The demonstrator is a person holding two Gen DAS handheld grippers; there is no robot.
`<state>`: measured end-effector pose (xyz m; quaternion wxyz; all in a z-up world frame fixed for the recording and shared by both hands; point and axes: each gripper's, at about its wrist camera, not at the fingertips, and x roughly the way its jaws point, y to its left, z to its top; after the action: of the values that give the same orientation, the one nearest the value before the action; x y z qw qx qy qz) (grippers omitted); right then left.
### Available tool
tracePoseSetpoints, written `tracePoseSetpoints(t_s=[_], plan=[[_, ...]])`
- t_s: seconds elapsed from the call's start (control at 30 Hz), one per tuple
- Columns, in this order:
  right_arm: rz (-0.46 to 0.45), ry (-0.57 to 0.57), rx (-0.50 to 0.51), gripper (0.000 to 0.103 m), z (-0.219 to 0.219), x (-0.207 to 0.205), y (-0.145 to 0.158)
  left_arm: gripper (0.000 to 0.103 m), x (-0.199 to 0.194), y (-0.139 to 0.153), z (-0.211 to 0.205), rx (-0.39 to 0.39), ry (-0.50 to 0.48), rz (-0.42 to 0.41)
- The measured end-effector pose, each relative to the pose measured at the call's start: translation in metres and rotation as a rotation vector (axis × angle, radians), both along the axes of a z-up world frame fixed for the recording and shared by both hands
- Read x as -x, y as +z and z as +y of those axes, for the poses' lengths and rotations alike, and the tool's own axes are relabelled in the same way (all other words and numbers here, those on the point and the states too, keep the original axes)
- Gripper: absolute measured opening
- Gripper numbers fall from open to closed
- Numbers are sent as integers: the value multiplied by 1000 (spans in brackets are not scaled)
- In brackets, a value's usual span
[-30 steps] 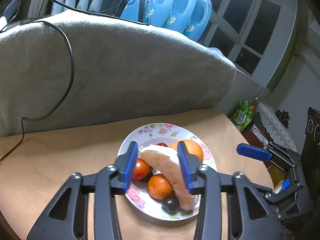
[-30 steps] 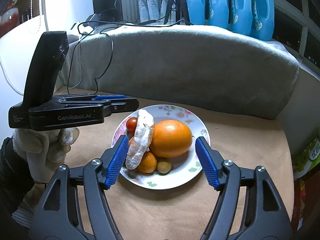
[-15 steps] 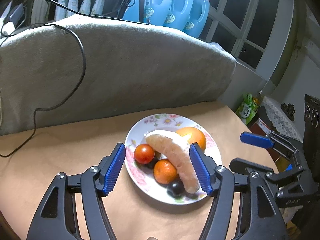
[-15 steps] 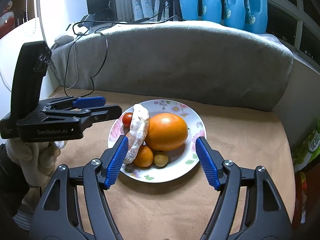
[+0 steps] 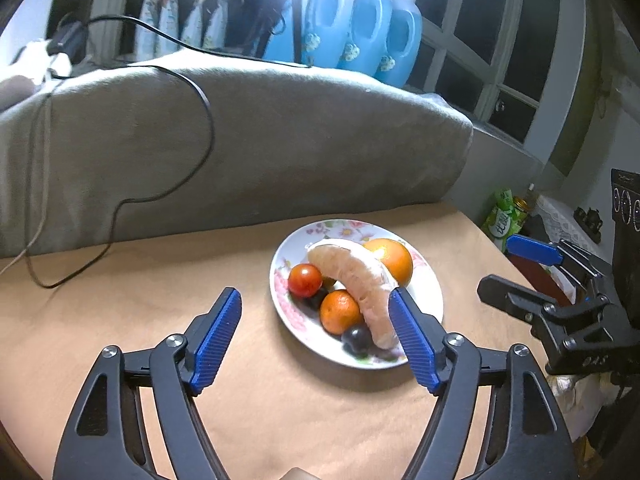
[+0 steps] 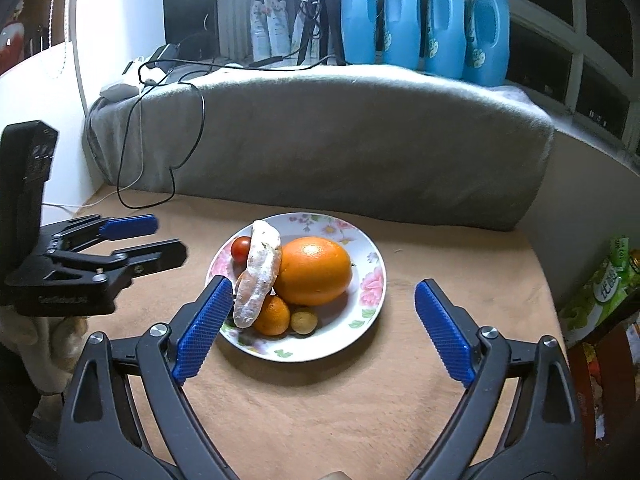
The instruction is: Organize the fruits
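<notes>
A floral plate (image 5: 430, 298) (image 6: 366, 300) sits on the tan table. On it lie a long pale sweet potato (image 5: 360, 280) (image 6: 260, 276), a big orange (image 5: 394, 262) (image 6: 314, 270), a small orange (image 5: 340, 312) (image 6: 274, 316), a red tomato (image 5: 305, 279) (image 6: 241, 249), a dark grape (image 5: 357, 338) and a small brown fruit (image 6: 304, 321). My left gripper (image 5: 316, 344) (image 6: 140, 240) is open and empty, just left of and above the plate's near edge. My right gripper (image 6: 324, 332) (image 5: 516, 268) is open and empty in front of the plate.
A grey cushion (image 6: 320, 140) runs along the table's back edge with a black cable (image 5: 200, 140) draped over it. Blue detergent bottles (image 6: 424, 20) stand behind on the sill. A green packet (image 6: 608, 284) stands off the table's right edge.
My left gripper opened around the sweet potato, drew back and shifted left, leaving it on the plate. My right gripper drew back a little, still open.
</notes>
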<state>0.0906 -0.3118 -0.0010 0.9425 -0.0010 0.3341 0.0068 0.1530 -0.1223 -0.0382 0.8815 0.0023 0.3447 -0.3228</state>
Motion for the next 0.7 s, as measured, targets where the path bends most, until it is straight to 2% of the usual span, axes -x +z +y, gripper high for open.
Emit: tracePoseSetpoints(t_s=[0.2, 0.3, 0.43, 0.57, 0.7], plan=[[-38, -37, 18, 97, 2, 13, 6, 77, 26, 10, 12, -25, 78, -47], [-50, -53, 26, 97, 4, 20, 8, 82, 39, 15, 17, -38, 128, -79], [-64, -61, 39, 97, 6, 28, 12, 82, 52, 17, 21, -82, 178, -114], [-79, -70, 40, 97, 7, 35, 15, 82, 64, 17, 23, -116, 214, -129], [-77, -74, 27, 97, 6, 40, 14, 82, 72, 15, 25, -118, 220, -121]])
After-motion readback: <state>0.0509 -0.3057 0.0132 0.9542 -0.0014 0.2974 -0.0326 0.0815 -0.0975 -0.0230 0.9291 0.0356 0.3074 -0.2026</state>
